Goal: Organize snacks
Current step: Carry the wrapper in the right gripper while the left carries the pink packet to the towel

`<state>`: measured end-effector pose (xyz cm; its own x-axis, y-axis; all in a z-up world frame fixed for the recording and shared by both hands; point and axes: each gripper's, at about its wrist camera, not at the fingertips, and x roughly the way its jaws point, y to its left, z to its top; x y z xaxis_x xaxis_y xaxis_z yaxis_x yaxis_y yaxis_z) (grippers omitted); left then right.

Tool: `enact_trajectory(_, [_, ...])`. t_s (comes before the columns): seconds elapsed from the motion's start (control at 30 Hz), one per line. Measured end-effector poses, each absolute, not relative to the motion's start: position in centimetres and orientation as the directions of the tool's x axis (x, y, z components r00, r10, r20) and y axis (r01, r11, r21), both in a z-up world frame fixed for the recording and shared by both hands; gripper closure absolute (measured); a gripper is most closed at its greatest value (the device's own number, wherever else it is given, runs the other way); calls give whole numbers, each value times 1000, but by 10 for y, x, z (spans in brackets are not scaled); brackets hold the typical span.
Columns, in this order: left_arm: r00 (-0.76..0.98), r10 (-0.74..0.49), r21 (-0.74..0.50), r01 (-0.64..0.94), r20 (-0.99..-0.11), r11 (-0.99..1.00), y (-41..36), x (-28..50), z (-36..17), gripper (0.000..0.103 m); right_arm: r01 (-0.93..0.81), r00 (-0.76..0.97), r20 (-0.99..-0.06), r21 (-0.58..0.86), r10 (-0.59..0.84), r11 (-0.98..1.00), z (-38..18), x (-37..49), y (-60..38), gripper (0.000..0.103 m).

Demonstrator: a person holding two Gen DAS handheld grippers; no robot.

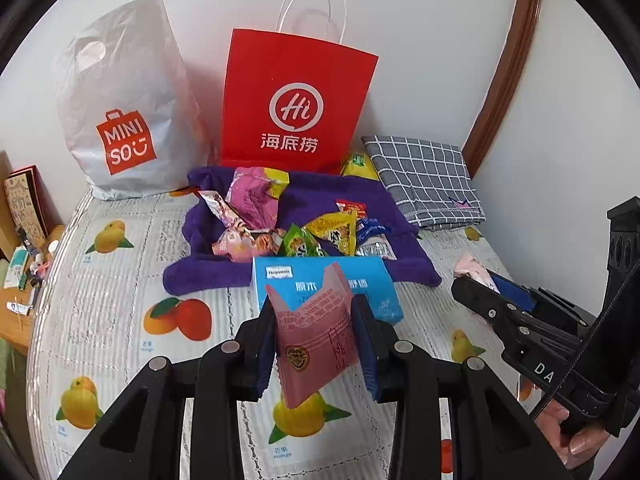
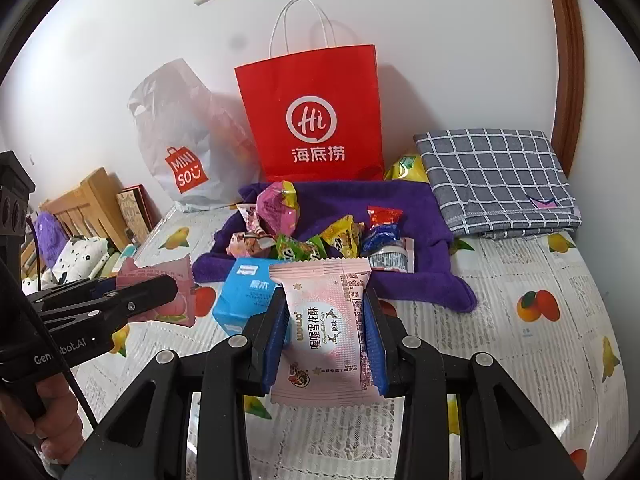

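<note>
My left gripper (image 1: 316, 344) is shut on a pink peach-flavour snack packet (image 1: 316, 344), held above the table; it also shows in the right wrist view (image 2: 168, 296). My right gripper (image 2: 326, 332) is shut on a pale pink snowflake-crisp packet (image 2: 326, 320), also above the table. A pile of loose wrapped snacks (image 1: 296, 224) lies on a purple towel (image 1: 404, 252) just ahead. A blue box (image 1: 320, 276) stands at the towel's near edge, right in front of both grippers (image 2: 244, 300).
A red paper bag (image 1: 296, 100) and a white Miniso plastic bag (image 1: 120, 112) stand against the wall behind the towel. A folded grey checked cloth (image 1: 424, 180) lies at the back right, with a yellow packet (image 1: 358, 164) beside it. The fruit-print tablecloth (image 1: 120, 288) covers the table.
</note>
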<state>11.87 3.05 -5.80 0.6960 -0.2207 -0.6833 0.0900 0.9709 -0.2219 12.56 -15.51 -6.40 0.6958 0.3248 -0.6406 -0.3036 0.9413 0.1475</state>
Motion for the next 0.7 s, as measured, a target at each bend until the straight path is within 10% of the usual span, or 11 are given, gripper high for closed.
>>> enact_trajectory(0.7, [705, -228, -218, 106, -672, 970, 34, 136, -36, 69, -284, 695, -642, 168, 324, 944, -49, 141, -150, 67])
